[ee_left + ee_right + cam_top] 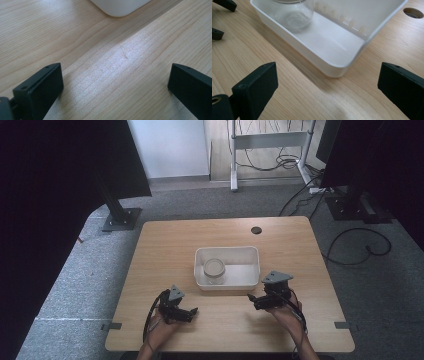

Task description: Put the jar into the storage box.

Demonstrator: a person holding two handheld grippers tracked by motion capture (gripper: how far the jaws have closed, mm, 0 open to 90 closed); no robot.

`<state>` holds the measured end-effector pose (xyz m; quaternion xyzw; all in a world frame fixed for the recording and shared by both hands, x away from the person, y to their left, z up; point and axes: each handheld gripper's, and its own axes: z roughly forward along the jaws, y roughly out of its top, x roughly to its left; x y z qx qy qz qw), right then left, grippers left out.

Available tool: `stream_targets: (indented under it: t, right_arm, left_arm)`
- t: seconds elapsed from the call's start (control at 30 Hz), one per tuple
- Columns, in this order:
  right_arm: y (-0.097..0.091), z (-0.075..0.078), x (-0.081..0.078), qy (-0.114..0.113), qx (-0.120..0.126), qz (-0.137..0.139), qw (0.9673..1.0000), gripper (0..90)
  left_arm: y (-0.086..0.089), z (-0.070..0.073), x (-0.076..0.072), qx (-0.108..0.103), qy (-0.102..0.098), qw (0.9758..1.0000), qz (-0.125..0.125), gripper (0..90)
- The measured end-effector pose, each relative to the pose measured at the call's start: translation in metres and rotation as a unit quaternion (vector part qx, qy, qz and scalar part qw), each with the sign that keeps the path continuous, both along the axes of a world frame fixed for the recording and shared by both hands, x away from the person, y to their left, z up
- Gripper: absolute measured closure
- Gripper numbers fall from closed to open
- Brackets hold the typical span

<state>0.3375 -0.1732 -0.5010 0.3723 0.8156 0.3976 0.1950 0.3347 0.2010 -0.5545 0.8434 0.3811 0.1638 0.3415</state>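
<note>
The left gripper (191,312) rests low over the near left part of the table (165,250), held in the person's left hand (161,327); its jaws stand wide apart with nothing between them, only bare wood grain under them in the left gripper view, where a rounded corner of the tray (120,7) shows at the top. The right gripper (251,298) sits just in front of the tray's near right corner, held by the right hand (285,315), its jaws likewise spread wide and empty, pointing toward the tray (329,63). The white tray (252,270) lies near the middle of the table. A clear jar (214,270) stands upright in its left part, close to the near wall; in the right gripper view the jar (294,16) shows at the tray's far end. Beyond the tray, a small round hole (256,230) lies near the table's far edge.
</note>
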Motion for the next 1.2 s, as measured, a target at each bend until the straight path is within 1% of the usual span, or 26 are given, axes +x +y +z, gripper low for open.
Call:
stream_targets:
  t: [0.43,0.63,0.83,1.2]
  right_arm:
    - [-0.021,-0.005,-0.010,0.001,-0.006,-0.021,0.9998,2.5]
    - [-0.033,-0.011,-0.015,0.005,-0.010,-0.037,0.9992,2.6]
    - [-0.045,-0.019,-0.021,0.014,-0.010,-0.051,0.9986,2.7]
    - [-0.059,-0.027,-0.030,0.017,-0.009,-0.067,0.9976,2.9]
  left_arm:
    - [0.000,0.000,0.000,0.000,0.000,1.0000,0.000,0.0]
    - [0.000,0.000,0.000,0.000,0.000,1.0000,0.000,0.0]
    - [0.000,0.000,0.000,0.000,0.000,1.0000,0.001,0.0]
    - [0.000,0.000,0.000,0.000,0.000,1.0000,0.001,0.0]
